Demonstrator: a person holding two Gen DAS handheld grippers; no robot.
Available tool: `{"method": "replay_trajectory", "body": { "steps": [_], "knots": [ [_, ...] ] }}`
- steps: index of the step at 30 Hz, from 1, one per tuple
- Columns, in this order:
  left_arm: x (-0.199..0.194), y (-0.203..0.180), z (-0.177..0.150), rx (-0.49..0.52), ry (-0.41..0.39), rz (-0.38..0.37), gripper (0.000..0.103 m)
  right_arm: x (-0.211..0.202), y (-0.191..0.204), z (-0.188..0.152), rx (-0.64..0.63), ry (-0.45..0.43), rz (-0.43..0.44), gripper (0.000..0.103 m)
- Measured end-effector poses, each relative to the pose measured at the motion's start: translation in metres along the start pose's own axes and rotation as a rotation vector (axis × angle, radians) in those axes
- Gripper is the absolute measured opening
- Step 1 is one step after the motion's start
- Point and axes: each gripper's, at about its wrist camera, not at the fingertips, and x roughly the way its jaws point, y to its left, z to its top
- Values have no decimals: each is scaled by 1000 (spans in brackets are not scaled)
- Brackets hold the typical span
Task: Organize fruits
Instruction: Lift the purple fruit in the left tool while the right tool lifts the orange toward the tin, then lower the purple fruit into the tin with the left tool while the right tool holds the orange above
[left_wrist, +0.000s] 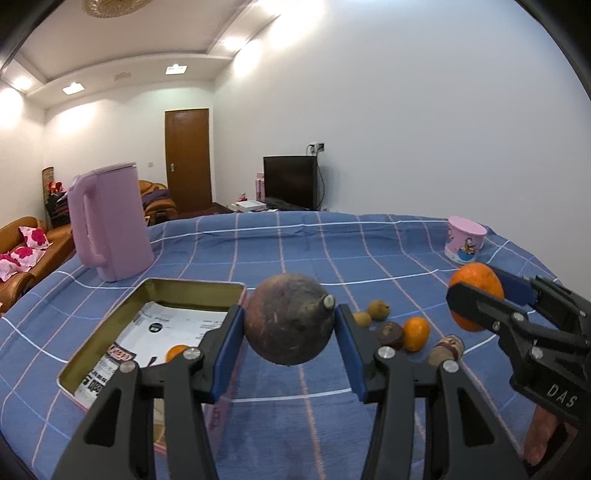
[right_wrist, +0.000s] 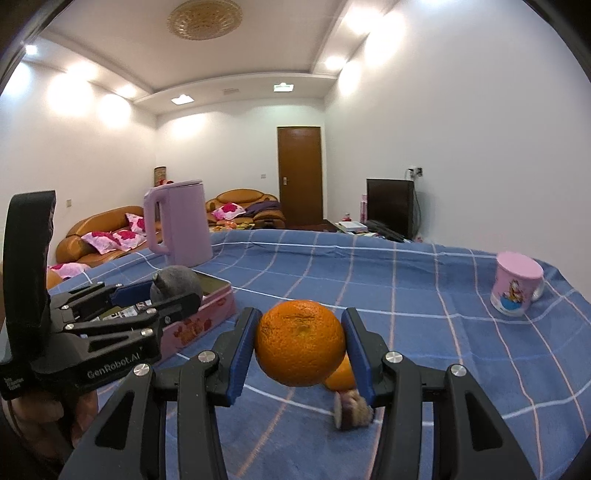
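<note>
Pink kettle (left_wrist: 110, 225), pink cartoon mug (right_wrist: 515, 288), blue checked cloth (left_wrist: 295, 251), dark television (left_wrist: 290, 181), brown door (right_wrist: 300, 176)

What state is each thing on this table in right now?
Left tool: shut on round dark brown fruit, lifted.
Right tool: shut on large orange, lifted.
Rectangular pink tin: open, small orange inside.
Pink kettle: upright, lid closed.
Pink cartoon cup: upright.

My left gripper (left_wrist: 290, 334) and right gripper (right_wrist: 300, 345) are matte black linkages with silver round screws and blue finger pads (left_wrist: 229, 350). White lettering marks their sides: "GenRobot.AI" on the left one, "DAS" on the right.
</note>
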Motion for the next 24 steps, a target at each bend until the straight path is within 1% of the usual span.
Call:
{"method": "replay_trajectory", "body": {
  "steps": [8,13,19,24],
  "knots": [
    [0,30,3,-30,15,70,52,23,20,21,-19,26,83,49],
    [2,54,4,-60,25,112,52,43,41,33,-61,33,123,49],
    [7,88,2,-95,54,173,52,66,62,42,-83,47,175,49],
    [11,105,1,-104,74,204,52,86,84,47,-112,67,211,49]
  ]
}}
